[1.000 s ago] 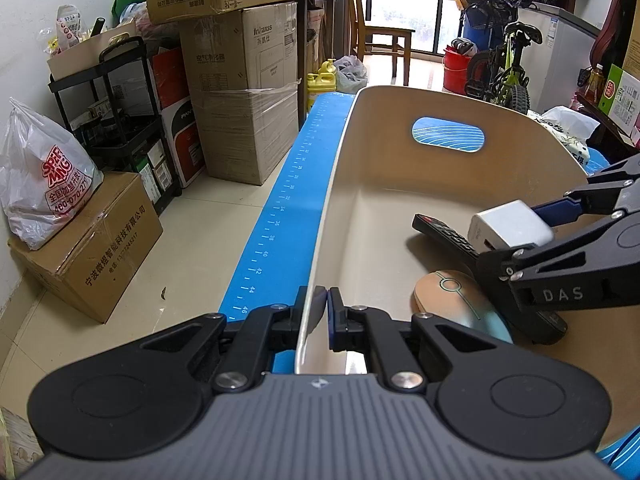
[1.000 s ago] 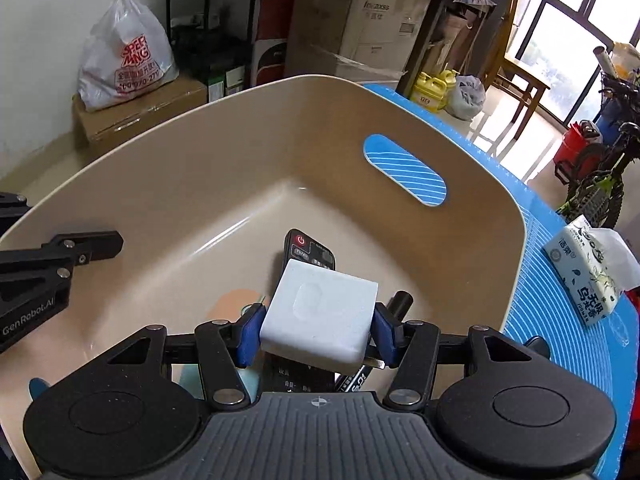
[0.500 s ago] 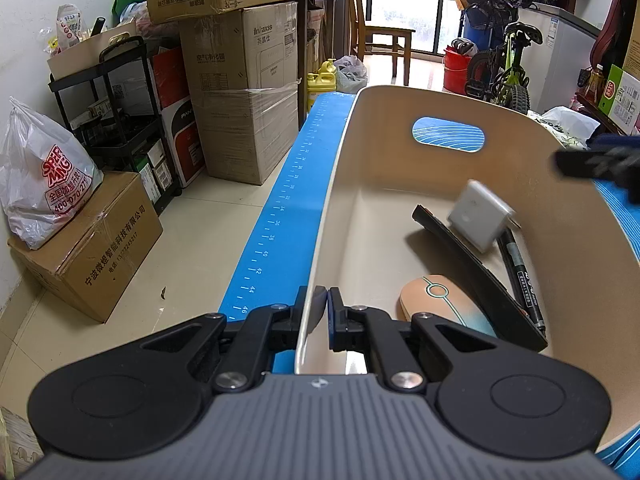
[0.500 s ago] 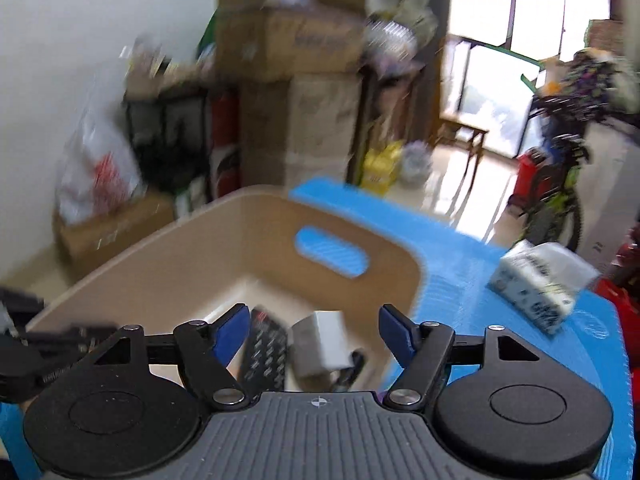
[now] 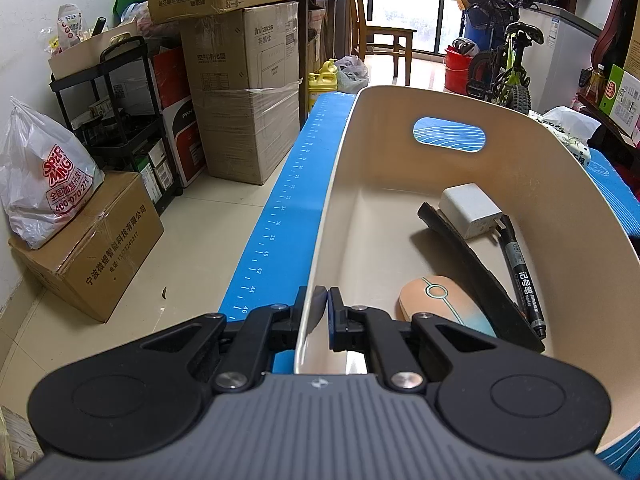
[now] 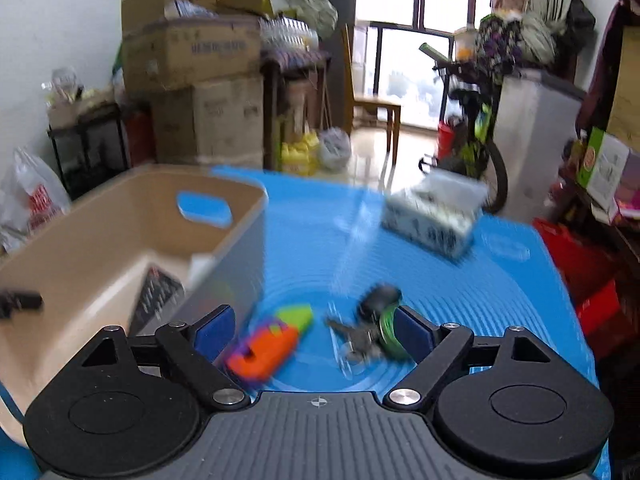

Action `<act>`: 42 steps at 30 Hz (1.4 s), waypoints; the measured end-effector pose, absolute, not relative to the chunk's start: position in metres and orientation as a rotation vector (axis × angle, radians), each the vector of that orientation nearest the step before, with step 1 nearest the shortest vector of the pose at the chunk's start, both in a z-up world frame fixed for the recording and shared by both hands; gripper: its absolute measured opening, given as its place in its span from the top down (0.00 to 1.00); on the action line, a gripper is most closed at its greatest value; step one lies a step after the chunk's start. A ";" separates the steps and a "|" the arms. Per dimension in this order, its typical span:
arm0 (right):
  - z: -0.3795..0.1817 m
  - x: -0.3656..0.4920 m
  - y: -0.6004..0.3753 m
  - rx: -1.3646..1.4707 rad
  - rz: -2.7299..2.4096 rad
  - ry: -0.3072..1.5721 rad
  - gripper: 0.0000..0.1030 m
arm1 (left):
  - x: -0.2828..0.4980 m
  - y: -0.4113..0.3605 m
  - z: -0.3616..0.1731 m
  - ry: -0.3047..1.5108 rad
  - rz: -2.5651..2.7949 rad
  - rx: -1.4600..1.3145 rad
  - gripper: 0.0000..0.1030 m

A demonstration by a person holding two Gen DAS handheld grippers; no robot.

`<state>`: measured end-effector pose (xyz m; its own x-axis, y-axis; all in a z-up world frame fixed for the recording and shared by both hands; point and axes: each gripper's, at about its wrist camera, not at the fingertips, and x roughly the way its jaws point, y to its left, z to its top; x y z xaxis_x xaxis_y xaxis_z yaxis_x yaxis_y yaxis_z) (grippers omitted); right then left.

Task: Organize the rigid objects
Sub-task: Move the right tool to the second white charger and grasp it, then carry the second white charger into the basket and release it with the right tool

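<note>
Beige bin (image 5: 560, 208) has charger (image 5: 470, 210), mouse (image 5: 444, 306), pen (image 5: 524, 280). My left tongs (image 5: 322, 312) pinch bin rim. My right tongs (image 6: 314, 330) opening, empty. Toy (image 6: 268, 344), keys (image 6: 368, 332) left at mat (image 6: 500, 300) near edge.

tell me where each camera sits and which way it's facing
Left wrist: on the left gripper, angled down along the beige bin; its fingers pinch the rim.
Right wrist: on the right gripper, angled down at the blue mat; its fingers are opening, nothing held.
Shared: bin, mat, stacked cardboard boxes.
</note>
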<state>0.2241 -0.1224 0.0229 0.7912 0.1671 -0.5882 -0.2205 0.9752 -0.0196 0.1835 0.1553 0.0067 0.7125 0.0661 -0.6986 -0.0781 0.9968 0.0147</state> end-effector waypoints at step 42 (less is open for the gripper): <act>-0.062 0.196 -0.088 -0.110 0.315 0.683 0.43 | 0.184 0.155 0.007 0.774 0.081 -0.014 0.90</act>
